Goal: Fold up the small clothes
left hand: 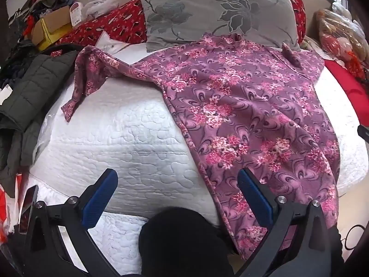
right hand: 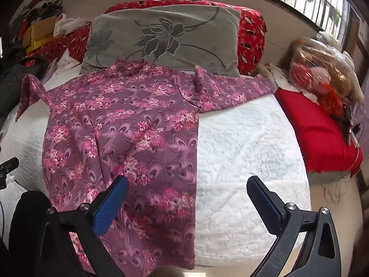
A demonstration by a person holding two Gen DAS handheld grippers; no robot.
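- Bed (right hand: pixel 242 161): a white quilted cover fills the middle of both views, and everything else is placed against it.
- Shirt (right hand: pixel 120 124): a purple long-sleeved top with pink flowers, spread flat on the bed with its collar toward the head end, touching the pillow, and its hem hanging over the near edge. In the right wrist view it covers the left half of the bed. One sleeve lies across the cover toward the red cushion side; the other (left hand: pixel 87 76) trails off toward the jacket side, its cuff bent downward.
- Pillow (right hand: pixel 166 39): grey with a dark flower print, propped at the head of the bed against a red patterned quilt (right hand: pixel 251 37).
- Red cushion (right hand: pixel 316 129): beside the bed, below the window side, with wrapped soft toys (right hand: pixel 322 73) behind it.
- Jacket (left hand: pixel 34 85): dark green, padded, slumped at the bed's opposite side.
- Left gripper (left hand: pixel 177 194): jaws wide apart, nothing between them — it hovers over the bed's near edge, one blue pad over the shirt's hem side, the other over bare cover.
- Right gripper (right hand: pixel 188 204): jaws likewise wide apart and empty, above the shirt's lower edge where it meets bare cover.
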